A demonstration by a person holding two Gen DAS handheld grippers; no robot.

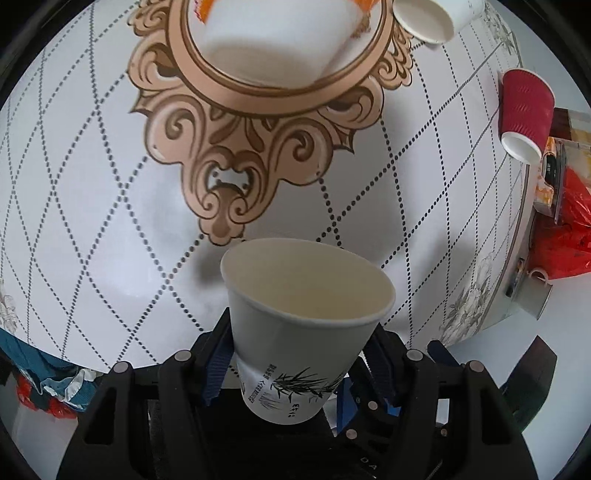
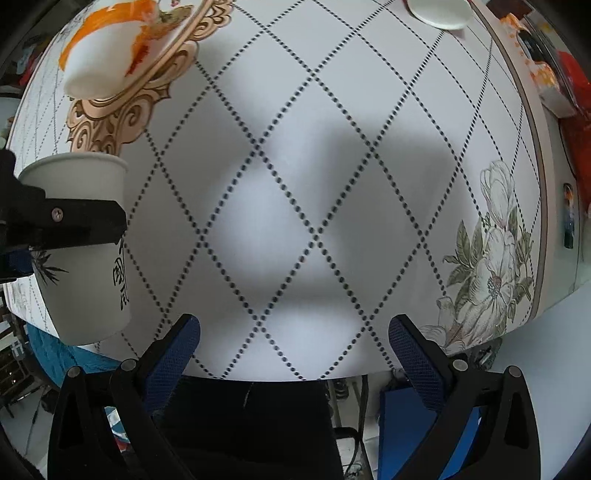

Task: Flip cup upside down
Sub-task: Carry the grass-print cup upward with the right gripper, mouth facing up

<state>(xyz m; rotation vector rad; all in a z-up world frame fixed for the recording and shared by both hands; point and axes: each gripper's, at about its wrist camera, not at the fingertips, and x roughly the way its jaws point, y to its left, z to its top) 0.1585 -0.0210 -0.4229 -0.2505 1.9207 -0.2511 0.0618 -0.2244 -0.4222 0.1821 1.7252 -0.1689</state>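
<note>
Cup [image 1: 306,325]: a white paper one printed with a dark bamboo sprig and lettering, was gripped by the left gripper [image 1: 295,373], whose blue-padded fingers [image 1: 216,373] pinched it on both sides of its lower wall, denting the paper slightly. It was held in the air above the tabletop [image 1: 92,192], not resting on it. In the left wrist view its open mouth faced up and away from the camera, and the inside looked empty. The right wrist view showed the same cup at the far left, mouth uppermost and roughly upright, with a black finger of the left gripper across its middle.

The right gripper [image 2: 295,350] hovered over a bare stretch of the white, diamond-dotted tabletop with its fingers spread wide apart and nothing between them.

Other cups lay farther off: a red ribbed cup [image 1: 526,110] on its side near the right edge of the tabletop, a white cup [image 1: 436,18] on its side at the top, and a white cup with orange print [image 1: 273,40] lying on the tan ornamental medallion [image 1: 258,147].

Judging by this, the cup had been grasped and lifted, but the flip itself appeared not yet done. Turning it mouth down and setting it on the tabletop seemingly remained.
</note>
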